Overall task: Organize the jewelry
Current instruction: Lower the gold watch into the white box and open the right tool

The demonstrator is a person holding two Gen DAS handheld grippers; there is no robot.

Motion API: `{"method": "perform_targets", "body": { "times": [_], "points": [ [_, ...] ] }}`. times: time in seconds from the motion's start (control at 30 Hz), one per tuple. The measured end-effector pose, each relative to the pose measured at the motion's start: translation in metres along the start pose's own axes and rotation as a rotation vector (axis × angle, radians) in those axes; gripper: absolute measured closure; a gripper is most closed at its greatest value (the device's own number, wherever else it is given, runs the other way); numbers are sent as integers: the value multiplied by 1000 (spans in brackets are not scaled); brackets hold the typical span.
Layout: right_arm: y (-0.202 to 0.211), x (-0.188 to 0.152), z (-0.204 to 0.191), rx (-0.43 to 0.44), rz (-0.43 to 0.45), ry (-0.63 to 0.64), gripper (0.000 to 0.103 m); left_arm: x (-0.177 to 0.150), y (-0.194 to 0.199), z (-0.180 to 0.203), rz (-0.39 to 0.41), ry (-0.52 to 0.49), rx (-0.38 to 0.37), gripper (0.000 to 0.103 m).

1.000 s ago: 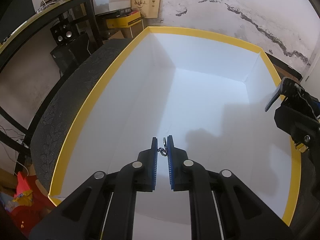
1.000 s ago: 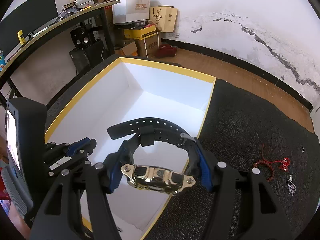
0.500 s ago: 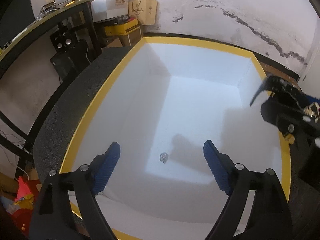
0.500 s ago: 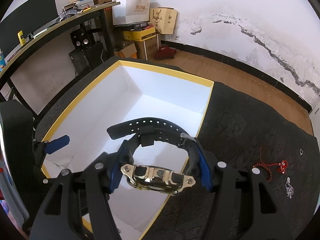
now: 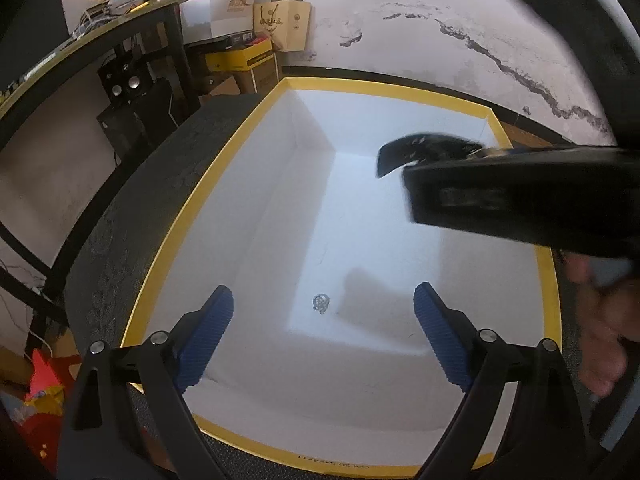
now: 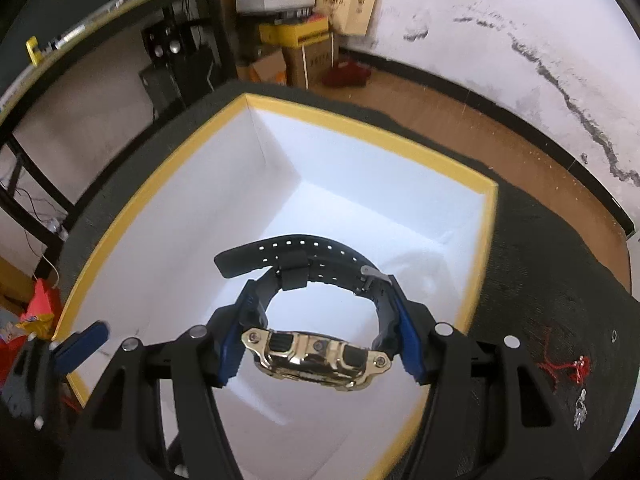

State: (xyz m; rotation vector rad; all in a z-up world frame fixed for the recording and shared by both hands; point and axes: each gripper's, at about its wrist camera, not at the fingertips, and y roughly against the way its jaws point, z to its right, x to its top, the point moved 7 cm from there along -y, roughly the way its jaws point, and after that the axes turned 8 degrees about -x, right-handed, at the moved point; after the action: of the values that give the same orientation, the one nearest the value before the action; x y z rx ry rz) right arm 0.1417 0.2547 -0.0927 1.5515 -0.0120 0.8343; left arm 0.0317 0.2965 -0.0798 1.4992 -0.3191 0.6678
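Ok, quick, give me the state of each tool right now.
Left tool: jaws opening wide, holding nothing; the small silver piece lies free on the box floor.
Right tool: closed on the gold-and-black watch, above the box.

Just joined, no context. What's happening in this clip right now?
A person is sorting jewelry into a yellow-rimmed white box using two handheld grippers. The left gripper has jaws opening, nothing between them; a small silver piece lies on the box floor below. The right gripper is clamped on the strap of a gold-cased black watch, holding it above the box. A red bracelet and a silver trinket wait on the dark mat.
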Motion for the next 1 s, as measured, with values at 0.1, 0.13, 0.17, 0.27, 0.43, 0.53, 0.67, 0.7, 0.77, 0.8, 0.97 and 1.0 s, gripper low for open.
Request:
{"method": "perform_targets", "body": {
  "times": [0.1, 0.13, 0.17, 0.27, 0.43, 0.53, 0.67, 0.7, 0.77, 0.8, 0.97, 1.0],
  "points": [
    [-17, 4, -8, -18, -32, 28, 42, -1, 1, -1, -1, 9, -5, 13],
    [-22, 4, -11, -23, -41, 39, 42, -1, 1, -1, -2, 8, -7, 13],
    [-26, 5, -13, -27, -49, 48, 41, -1, 1, -1, -1, 8, -8, 13],
    [-39, 4, -17, -21, -85, 60, 41, -2, 2, 1, -7, 9, -14, 14],
    [-44, 4, -22, -37, -100, 67, 41, 0, 4, 0, 1, 13, -24, 14],
    [-45, 4, -22, -39, -109, 67, 41, -1, 5, -1, 1, 26, -30, 14],
    [-45, 4, -26, -37, -107, 84, 40, 0, 6, 0, 7, 23, -27, 14],
    [-43, 6, -26, -37, -93, 90, 26, 0, 6, 0, 7, 25, -28, 14],
    [-33, 12, -27, -39, -45, 101, 6, 1, 7, 0, 10, 25, -27, 13],
    [-28, 14, -27, -38, -24, 103, 6, 1, 8, 1, 13, 26, -26, 13],
    [3, 24, -14, -37, 40, 66, 6, 3, 12, 6, 29, 23, -36, 10],
    [15, 25, -7, -36, 60, 51, 6, 3, 13, 8, 28, 24, -43, 10]
  ]
}}
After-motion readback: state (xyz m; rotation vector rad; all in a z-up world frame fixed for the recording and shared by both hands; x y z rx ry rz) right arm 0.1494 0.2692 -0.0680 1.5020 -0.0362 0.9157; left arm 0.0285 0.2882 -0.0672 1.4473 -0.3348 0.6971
